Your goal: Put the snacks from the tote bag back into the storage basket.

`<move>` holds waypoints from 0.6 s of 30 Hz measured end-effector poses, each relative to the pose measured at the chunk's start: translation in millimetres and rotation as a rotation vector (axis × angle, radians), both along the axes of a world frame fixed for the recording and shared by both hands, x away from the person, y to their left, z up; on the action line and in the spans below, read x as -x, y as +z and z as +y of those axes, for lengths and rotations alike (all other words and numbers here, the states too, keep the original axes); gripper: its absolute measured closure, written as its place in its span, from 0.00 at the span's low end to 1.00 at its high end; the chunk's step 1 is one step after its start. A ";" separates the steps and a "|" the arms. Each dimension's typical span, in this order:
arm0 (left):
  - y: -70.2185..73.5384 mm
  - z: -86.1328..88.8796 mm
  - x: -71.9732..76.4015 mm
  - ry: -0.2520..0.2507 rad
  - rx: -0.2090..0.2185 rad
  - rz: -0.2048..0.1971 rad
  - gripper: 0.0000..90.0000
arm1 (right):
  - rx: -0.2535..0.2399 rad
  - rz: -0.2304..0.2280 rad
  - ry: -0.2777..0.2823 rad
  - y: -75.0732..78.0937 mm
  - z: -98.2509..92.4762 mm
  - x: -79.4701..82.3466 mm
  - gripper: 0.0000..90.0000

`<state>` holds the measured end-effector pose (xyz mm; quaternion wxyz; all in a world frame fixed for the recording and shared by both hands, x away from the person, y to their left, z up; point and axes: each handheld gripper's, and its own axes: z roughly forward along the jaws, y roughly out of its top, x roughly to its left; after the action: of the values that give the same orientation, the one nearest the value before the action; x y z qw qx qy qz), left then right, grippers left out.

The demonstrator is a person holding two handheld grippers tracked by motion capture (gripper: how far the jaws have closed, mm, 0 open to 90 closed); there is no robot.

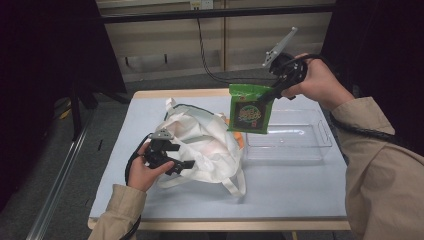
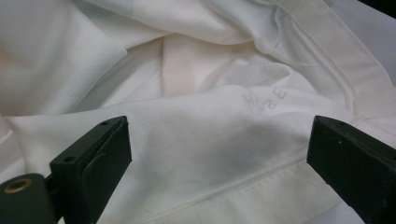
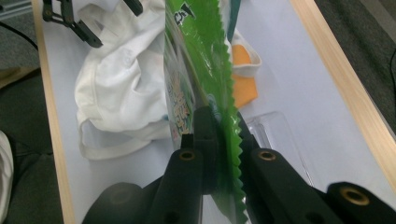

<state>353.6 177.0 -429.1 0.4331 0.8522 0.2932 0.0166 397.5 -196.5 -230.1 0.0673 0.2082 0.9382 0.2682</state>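
A green snack packet [image 1: 248,113] hangs in the air over the table's far middle, above the left end of a clear plastic bin [image 1: 300,142]. My right gripper [image 1: 270,96] is shut on its serrated top edge; in the right gripper view the jaws [image 3: 222,135] pinch the green packet [image 3: 201,51] edge-on. A crumpled white cloth bag [image 1: 205,145] lies at the table's left centre. My left gripper [image 1: 182,156] stands open at the bag's near left side. In the left gripper view its jaws [image 2: 219,158] are wide apart with the white bag's fabric [image 2: 205,126] just past them.
An orange item [image 1: 241,139] peeks from the bag's right side, also seen as the orange item [image 3: 243,74] in the right gripper view. The light table [image 1: 280,195] has wooden edges [image 3: 345,88]. A black cable [image 1: 205,55] hangs behind the table.
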 end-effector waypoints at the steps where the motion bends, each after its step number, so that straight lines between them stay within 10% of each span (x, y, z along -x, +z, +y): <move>1: 0.0 -0.1 -0.1 -0.002 -0.003 -0.001 0.07 | 0.004 0.000 -0.003 -0.5 -1.9 -0.3 0.96; 18: 1.4 -2.0 -0.4 -0.013 0.001 0.000 0.07 | 0.011 0.007 -0.040 -9.6 -32.5 -1.0 0.96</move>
<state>354.0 175.0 -427.7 0.4336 0.8538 0.2878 0.0135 398.5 -228.9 -239.6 0.0707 0.2275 0.9355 0.2610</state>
